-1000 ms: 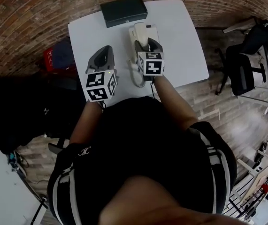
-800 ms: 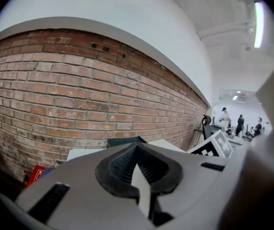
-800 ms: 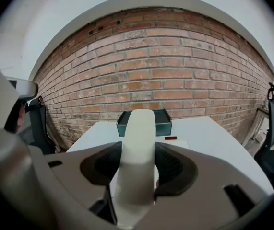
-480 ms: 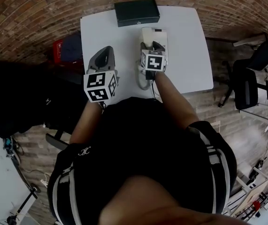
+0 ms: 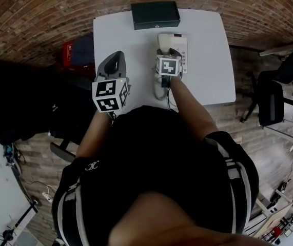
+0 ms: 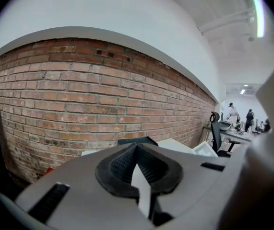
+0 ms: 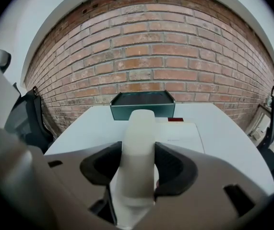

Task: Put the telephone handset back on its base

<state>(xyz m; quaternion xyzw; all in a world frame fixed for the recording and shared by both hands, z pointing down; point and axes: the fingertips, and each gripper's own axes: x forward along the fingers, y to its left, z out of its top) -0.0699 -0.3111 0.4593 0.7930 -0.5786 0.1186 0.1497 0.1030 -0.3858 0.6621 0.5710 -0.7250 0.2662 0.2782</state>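
My right gripper [image 5: 169,54] is shut on the cream telephone handset [image 7: 137,147], which stands lengthwise between the jaws and points away from me. The cream telephone base [image 5: 181,49] lies on the white table [image 5: 131,45] directly under and beyond the handset; the base [image 7: 181,131] shows past the handset's right side in the right gripper view. A coiled cord [image 5: 158,89] hangs off the phone's near left side. My left gripper [image 5: 112,61] hovers over the table's left edge, its jaws closed together with nothing in them.
A dark box [image 5: 155,15] sits at the table's far edge, behind the phone, and it [image 7: 142,104] is also ahead in the right gripper view. A red object [image 5: 70,49] lies on the floor left of the table. An office chair [image 5: 271,100] stands at the right.
The right gripper has carried the handset slightly forward over the base. The head view has shifted, so the table sits further right. The left gripper has hardly moved.
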